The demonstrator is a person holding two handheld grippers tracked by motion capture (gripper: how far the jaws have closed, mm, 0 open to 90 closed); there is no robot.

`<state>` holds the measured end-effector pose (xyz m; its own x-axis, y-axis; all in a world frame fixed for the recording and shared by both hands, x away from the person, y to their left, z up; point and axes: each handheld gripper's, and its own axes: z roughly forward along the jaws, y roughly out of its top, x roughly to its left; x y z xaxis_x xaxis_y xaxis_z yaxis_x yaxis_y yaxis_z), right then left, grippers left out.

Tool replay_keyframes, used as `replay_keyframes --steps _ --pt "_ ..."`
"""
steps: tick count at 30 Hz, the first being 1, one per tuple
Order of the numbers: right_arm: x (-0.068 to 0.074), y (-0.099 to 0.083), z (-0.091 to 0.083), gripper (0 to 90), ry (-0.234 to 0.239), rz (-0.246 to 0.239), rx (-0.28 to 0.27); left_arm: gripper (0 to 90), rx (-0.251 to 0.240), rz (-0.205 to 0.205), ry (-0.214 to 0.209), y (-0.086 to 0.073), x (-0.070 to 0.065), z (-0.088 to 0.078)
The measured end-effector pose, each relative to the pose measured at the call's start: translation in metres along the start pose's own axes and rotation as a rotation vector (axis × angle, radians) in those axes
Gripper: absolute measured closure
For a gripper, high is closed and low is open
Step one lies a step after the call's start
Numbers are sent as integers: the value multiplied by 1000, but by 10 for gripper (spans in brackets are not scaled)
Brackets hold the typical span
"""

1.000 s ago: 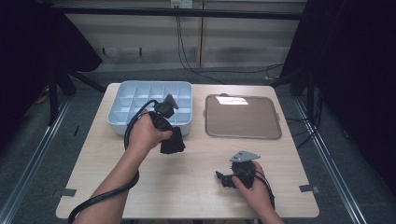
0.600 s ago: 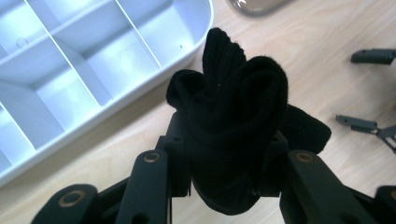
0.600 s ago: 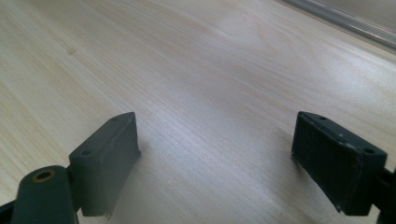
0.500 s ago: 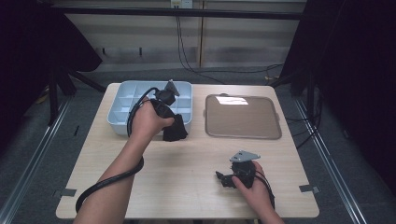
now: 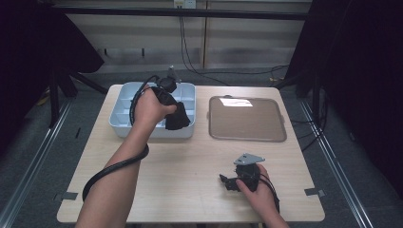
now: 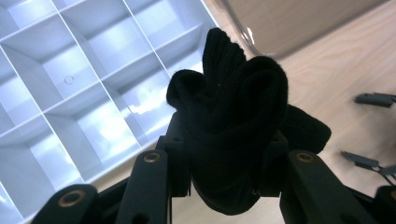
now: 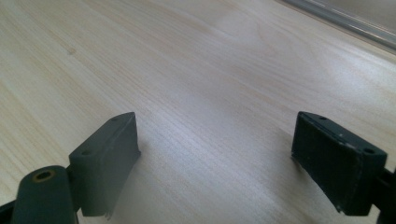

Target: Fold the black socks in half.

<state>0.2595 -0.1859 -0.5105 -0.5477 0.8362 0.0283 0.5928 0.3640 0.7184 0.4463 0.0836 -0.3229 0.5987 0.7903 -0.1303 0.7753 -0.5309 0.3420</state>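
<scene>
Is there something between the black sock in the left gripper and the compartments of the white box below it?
Nothing visible does. The left gripper holds the black sock above the white box, whose compartments below look empty and uncovered.

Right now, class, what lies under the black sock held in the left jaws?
Under the black sock, gripped by the left gripper, lies the pale-blue divided tray, with bare compartments visible. The sock covers the compartment straight below, so its contents cannot be seen.

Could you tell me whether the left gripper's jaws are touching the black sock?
Touching. In the left gripper view, the left gripper has both jaws pressed against the sides of the bundled black sock, above the compartment tray.
</scene>
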Motion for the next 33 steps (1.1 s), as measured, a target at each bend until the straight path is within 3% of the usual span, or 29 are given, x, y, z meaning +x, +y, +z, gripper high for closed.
replay_keyframes --steps 13,33 --pt "0 0 0 143 1 0 1 648 -30 -20 -17 15 8 17" --pt "-1 0 0 141 -3 -9 -4 646 0 -22 -22 21 6 53"
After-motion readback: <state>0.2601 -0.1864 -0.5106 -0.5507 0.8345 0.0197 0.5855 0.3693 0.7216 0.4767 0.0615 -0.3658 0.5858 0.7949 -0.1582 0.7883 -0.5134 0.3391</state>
